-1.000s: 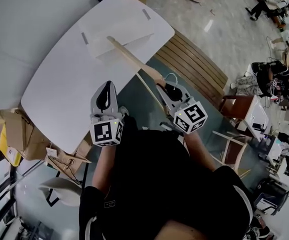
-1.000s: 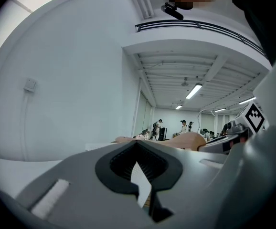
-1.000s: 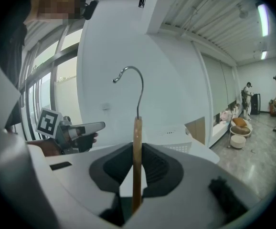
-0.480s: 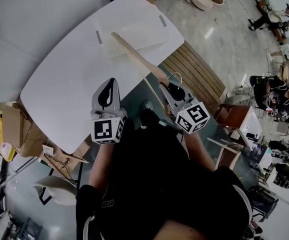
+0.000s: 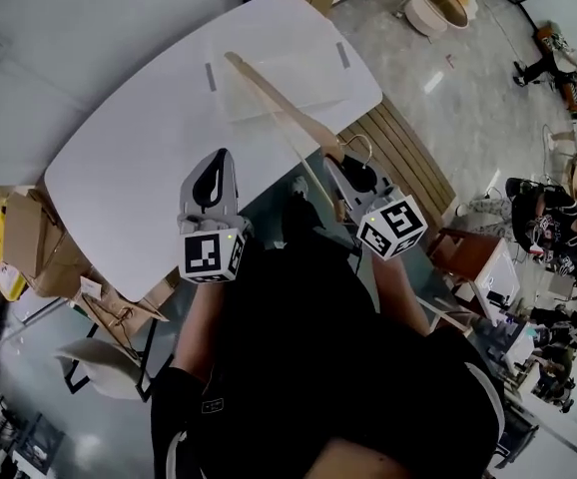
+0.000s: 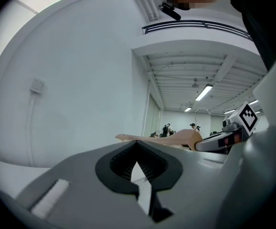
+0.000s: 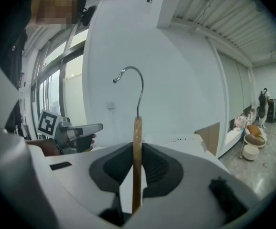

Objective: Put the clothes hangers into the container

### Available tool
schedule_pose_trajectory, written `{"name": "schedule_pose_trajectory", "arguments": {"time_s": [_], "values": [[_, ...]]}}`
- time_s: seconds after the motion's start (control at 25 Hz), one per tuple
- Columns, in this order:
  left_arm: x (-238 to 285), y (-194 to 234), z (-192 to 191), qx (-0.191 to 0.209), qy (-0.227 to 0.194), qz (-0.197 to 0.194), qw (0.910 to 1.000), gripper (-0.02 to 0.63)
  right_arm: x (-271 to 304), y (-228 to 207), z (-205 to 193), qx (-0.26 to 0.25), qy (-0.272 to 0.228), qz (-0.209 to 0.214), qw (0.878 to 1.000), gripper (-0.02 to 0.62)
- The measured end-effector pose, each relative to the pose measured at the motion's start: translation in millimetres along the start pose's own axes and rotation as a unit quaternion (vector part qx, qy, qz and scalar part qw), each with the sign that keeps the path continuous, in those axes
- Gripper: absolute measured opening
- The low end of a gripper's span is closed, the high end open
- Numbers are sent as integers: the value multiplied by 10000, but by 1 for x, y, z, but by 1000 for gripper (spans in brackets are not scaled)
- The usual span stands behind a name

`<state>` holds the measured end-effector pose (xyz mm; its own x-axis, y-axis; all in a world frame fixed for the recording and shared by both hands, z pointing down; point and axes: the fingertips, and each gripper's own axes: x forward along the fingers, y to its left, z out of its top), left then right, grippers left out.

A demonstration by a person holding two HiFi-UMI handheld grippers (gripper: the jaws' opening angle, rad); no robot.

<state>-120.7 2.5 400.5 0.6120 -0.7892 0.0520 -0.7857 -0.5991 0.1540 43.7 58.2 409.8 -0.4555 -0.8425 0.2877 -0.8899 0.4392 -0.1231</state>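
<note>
A wooden clothes hanger (image 5: 284,108) with a metal hook (image 5: 360,148) hangs over the white table (image 5: 129,178). Its far end reaches over the translucent white container (image 5: 313,68) at the table's far side. My right gripper (image 5: 336,168) is shut on the hanger near the hook. In the right gripper view the hanger (image 7: 136,142) stands edge-on between the pads, hook (image 7: 132,78) uppermost. My left gripper (image 5: 218,160) is shut on nothing and hovers at the table's near edge, left of the hanger. In the left gripper view the hanger (image 6: 162,138) and the right gripper (image 6: 224,140) lie ahead.
A slatted wooden bench (image 5: 408,153) stands to the right of the table. Cardboard boxes (image 5: 34,257) and a white chair (image 5: 99,367) sit to the lower left. People sit at desks at the far right (image 5: 553,208). A white wall lies behind the table.
The head view has swung a little, so the table sits more to the right. Both grippers hold nearly the same pose, and the hanger stays in the right gripper.
</note>
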Motion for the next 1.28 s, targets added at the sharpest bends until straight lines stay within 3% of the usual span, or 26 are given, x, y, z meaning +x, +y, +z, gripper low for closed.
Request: {"name": "schedule_pose_trajectory", "arguments": {"time_s": [0.68, 1.08, 1.28], "values": [[108, -21, -1, -26, 121, 857, 9962, 7, 50, -119, 25, -90, 155, 1184, 9928, 61], [137, -37, 1, -39, 146, 1602, 9870, 8, 68, -159, 35, -305, 344, 1851, 9817, 61], [138, -39, -4, -36, 211, 1765, 9841, 7, 86, -168, 41, -442, 392, 2015, 9777, 61]]}}
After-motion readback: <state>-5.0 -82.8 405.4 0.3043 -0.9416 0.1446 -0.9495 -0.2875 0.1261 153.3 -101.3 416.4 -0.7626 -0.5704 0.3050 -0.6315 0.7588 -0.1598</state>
